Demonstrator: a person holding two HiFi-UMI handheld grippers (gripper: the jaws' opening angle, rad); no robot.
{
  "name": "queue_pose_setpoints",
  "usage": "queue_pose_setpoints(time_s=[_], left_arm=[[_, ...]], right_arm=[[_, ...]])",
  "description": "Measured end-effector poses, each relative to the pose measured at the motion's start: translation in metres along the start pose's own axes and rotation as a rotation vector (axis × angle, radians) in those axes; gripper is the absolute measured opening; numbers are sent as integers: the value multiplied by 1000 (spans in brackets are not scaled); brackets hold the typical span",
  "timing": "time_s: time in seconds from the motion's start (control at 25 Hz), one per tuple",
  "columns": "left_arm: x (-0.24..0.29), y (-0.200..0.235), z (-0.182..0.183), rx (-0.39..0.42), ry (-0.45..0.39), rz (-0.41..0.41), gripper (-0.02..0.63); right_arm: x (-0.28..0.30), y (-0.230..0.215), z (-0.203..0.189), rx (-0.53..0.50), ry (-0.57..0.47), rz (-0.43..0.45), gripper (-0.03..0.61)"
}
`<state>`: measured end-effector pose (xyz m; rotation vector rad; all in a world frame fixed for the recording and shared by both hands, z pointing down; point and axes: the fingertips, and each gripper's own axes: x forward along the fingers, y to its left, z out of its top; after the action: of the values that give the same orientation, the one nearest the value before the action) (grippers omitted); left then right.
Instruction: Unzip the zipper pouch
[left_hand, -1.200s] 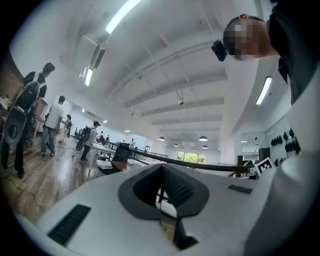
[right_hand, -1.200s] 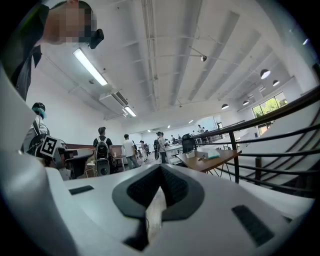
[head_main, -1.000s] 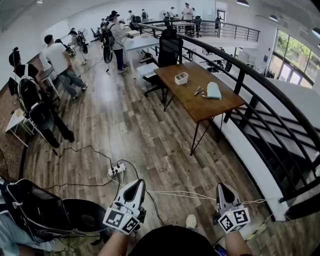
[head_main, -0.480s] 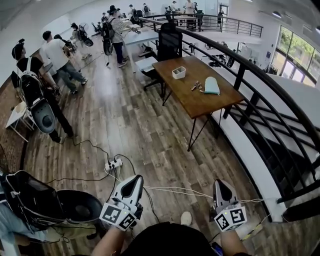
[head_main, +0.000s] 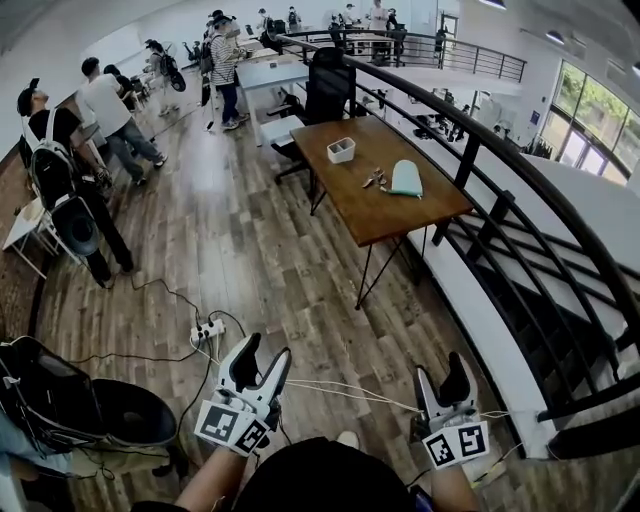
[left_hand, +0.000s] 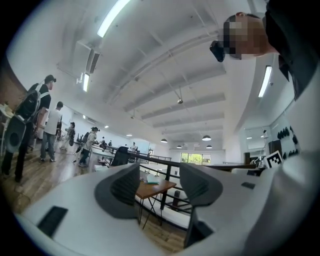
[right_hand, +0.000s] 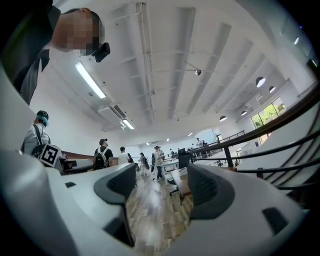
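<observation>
A pale green zipper pouch (head_main: 406, 178) lies on a brown wooden table (head_main: 400, 212) far ahead, next to some small items (head_main: 375, 180) and a white box (head_main: 341, 150). Both grippers are held low in front of the person, well short of the table. My left gripper (head_main: 262, 352) has just been opening its jaws, and nothing is between them. My right gripper (head_main: 441, 370) has also just been opening and is empty. Between the left gripper's (left_hand: 160, 187) jaws in the left gripper view, the distant table (left_hand: 159, 187) and pouch (left_hand: 152, 179) show. The right gripper (right_hand: 161, 192) faces the wooden floor and table (right_hand: 181, 184).
A black railing (head_main: 520, 190) runs along the table's right side, with a drop beyond. A power strip (head_main: 207, 330) and cables lie on the floor ahead of the left gripper. A black bag (head_main: 60, 400) sits at the left. An office chair (head_main: 330, 85) and several people (head_main: 105, 110) stand farther off.
Both grippers were shut in the earlier frames and now stand open. The view has moved forward, so the table and pouch lie a little nearer.
</observation>
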<state>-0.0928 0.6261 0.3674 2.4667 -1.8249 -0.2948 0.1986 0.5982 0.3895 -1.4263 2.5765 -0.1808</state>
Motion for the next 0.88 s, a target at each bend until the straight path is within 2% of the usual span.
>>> queue_pose_setpoints(time_s=[0.12,0.24,0.4,0.56,0.72,0.88], left_arm=[[18,-8,-6,-5,10,-6,271],[26,-21,-12,-12,23,-10,278],[30,-37,-19,-39,35,-17,285],[39,-52,-17,-66,37,-58,288],[47,-49,-15,-53,47,-68,288],[61,-33,-21,-58,41,-53,288]], right_arm=[[1,-15,5,-1,-4,0,313],[-8,-33,5,30,2,-18,308],[-25,-54,1,18,15,-41,308],[-25,-76,-3,37,28,-61,265],[-17,-77,8,110,-51,-8,271],[1,-77,4,139,-51,26,312]])
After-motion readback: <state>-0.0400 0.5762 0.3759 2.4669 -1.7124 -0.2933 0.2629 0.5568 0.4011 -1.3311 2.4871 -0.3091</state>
